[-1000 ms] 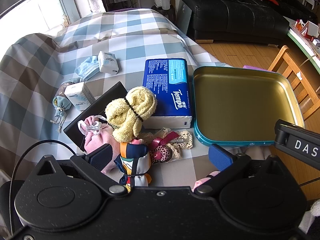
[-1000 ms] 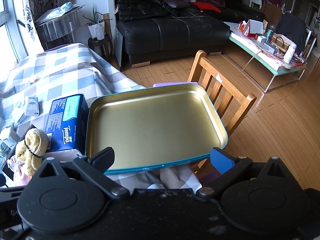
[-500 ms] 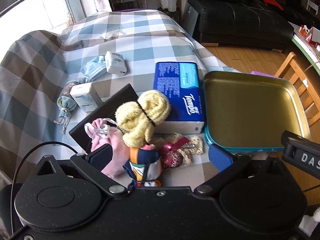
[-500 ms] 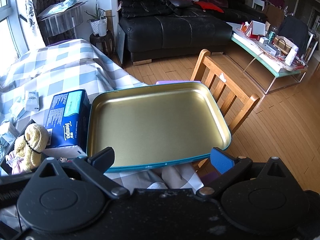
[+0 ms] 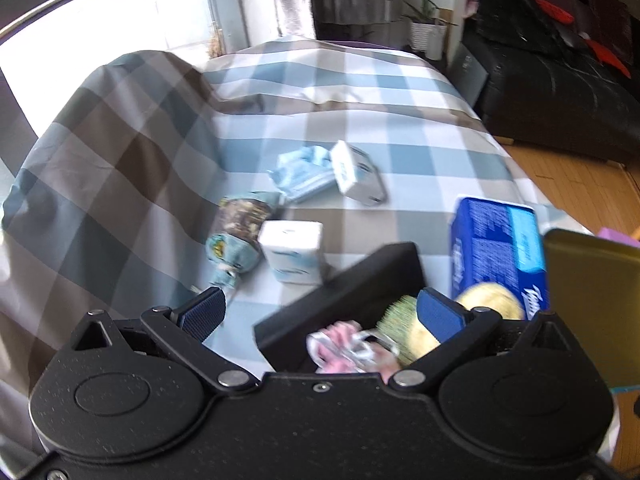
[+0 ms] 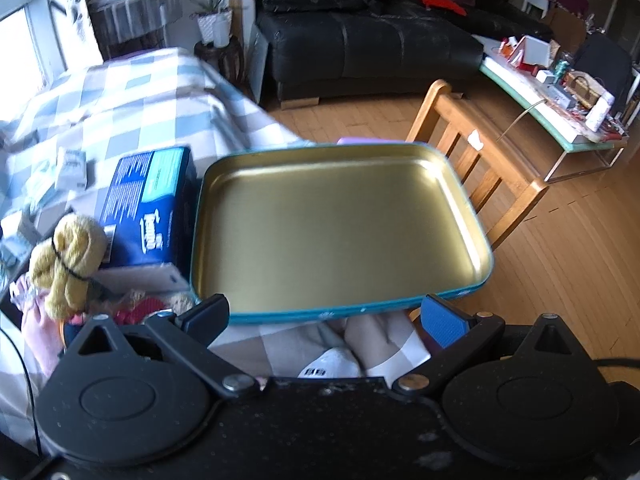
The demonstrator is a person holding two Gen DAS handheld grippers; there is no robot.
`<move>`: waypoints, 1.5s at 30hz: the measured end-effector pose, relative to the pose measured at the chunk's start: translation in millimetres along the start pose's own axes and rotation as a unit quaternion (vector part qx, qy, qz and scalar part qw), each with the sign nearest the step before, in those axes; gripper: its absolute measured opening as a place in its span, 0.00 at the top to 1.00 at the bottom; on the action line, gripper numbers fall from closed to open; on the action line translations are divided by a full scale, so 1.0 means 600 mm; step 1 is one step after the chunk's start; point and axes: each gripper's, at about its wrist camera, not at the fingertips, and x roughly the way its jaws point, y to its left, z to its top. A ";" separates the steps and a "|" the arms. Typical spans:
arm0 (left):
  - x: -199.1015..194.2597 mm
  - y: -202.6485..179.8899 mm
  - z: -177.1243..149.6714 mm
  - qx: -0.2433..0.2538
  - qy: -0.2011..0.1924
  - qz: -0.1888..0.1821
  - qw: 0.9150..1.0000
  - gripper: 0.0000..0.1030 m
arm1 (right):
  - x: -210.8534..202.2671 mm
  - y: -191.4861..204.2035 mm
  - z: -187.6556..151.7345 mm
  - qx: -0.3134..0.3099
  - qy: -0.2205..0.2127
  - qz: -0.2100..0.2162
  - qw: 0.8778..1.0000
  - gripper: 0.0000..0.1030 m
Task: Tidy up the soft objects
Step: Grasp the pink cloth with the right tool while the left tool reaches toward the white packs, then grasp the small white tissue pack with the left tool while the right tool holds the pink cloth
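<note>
My left gripper (image 5: 320,312) is open above the checked tablecloth, holding nothing. Just beyond it lie a black flat box (image 5: 340,300), a pink pouch (image 5: 340,348) and a yellow towel roll (image 5: 488,312). Farther out are a white tissue pack (image 5: 292,256), a patterned drawstring pouch (image 5: 236,232), a blue face mask (image 5: 304,172) and a second tissue pack (image 5: 356,172). The blue Tempo tissue package (image 5: 496,252) sits right. My right gripper (image 6: 324,316) is open at the near rim of the gold tin tray (image 6: 336,224); the yellow towel roll (image 6: 68,256) lies to its left.
A wooden chair (image 6: 472,152) stands behind the tray at the table's right edge. A black sofa (image 6: 360,44) and a cluttered side table (image 6: 560,100) are beyond on the wood floor. The cloth (image 5: 120,152) drops away at the left.
The left gripper swung left and forward, so the small tissue packs and pouch now lie ahead and the tray slid to the right edge. The right view shifted slightly right.
</note>
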 end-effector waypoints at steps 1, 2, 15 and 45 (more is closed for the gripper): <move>0.008 0.011 0.005 -0.003 0.000 0.002 1.000 0.04 | 0.006 0.003 -0.004 -0.001 0.010 0.009 1.000 0.01; 0.016 0.020 0.009 -0.005 -0.001 0.003 1.000 0.04 | 0.010 0.004 -0.007 -0.002 0.018 0.015 1.000 0.01; 0.088 0.067 0.021 0.025 -0.023 -0.009 0.999 0.04 | 0.079 0.076 -0.072 -0.092 0.106 0.045 0.989 0.01; 0.148 0.106 0.044 -0.045 0.006 -0.027 0.999 0.04 | 0.047 0.128 -0.037 -0.074 0.083 0.104 0.988 0.42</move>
